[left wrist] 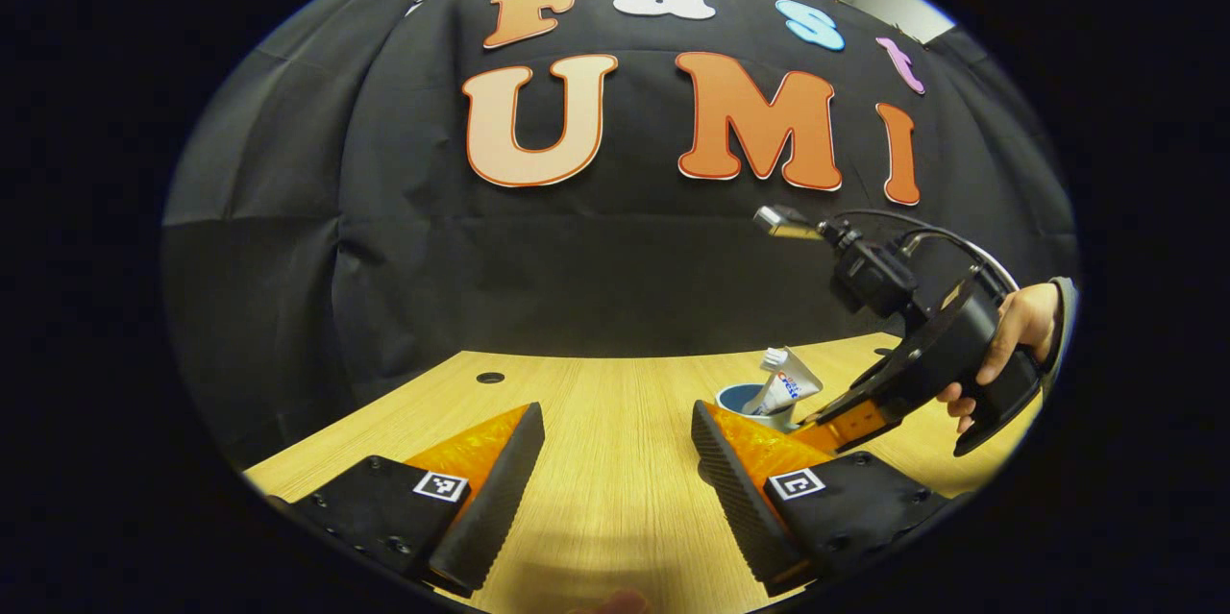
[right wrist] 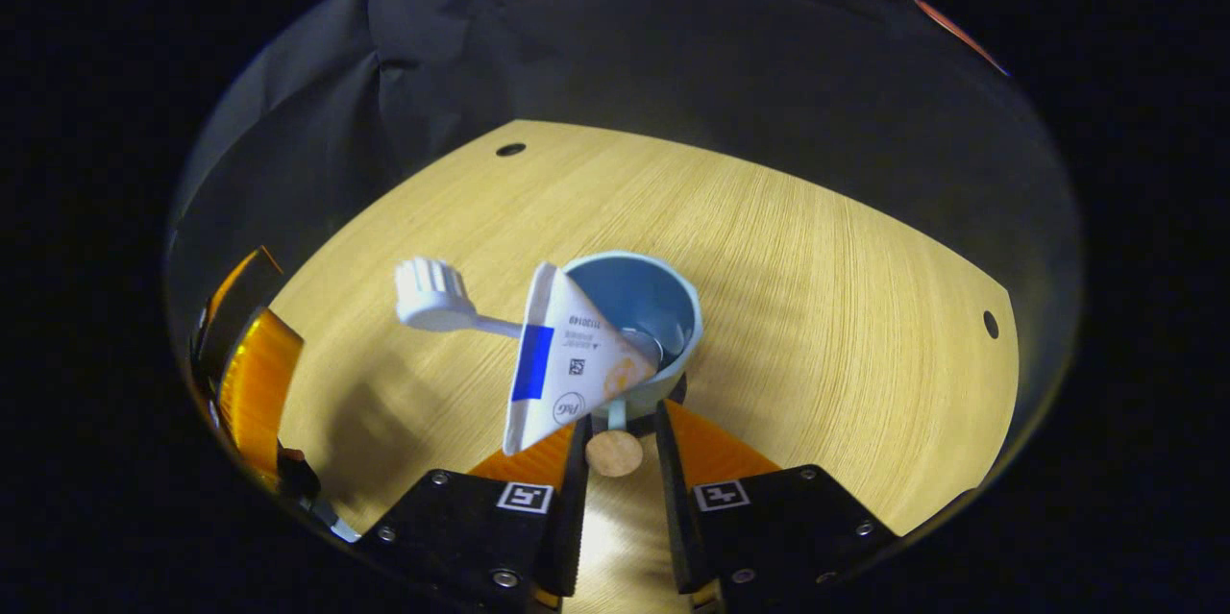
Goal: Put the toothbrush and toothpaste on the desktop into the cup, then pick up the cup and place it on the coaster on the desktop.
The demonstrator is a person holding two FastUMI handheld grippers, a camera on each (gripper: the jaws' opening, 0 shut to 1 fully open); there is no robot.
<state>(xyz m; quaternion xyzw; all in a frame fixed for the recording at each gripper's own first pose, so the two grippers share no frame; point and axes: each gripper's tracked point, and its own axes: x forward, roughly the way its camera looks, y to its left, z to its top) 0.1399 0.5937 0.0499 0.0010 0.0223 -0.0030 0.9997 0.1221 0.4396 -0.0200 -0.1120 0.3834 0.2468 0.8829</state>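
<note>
A light blue cup (right wrist: 646, 299) stands on the wooden table (right wrist: 826, 307) with a white toothpaste tube (right wrist: 562, 369) and a white toothbrush (right wrist: 432, 292) leaning out of it to the left. My right gripper (right wrist: 620, 431) is narrowed on the cup's handle, and a small round tan disc (right wrist: 615, 454) sits between its fingers. In the left gripper view the cup (left wrist: 738, 397) and tube (left wrist: 790, 381) show beyond my open left gripper (left wrist: 615, 470), which holds nothing. A hand holds the right gripper (left wrist: 846, 417) at the cup.
The table (left wrist: 615, 383) has small round holes (right wrist: 510, 150) near its far edge and at the right (right wrist: 990, 324). The black cloth wall rises behind it. The left gripper (right wrist: 245, 374) shows at the left edge of the right gripper view.
</note>
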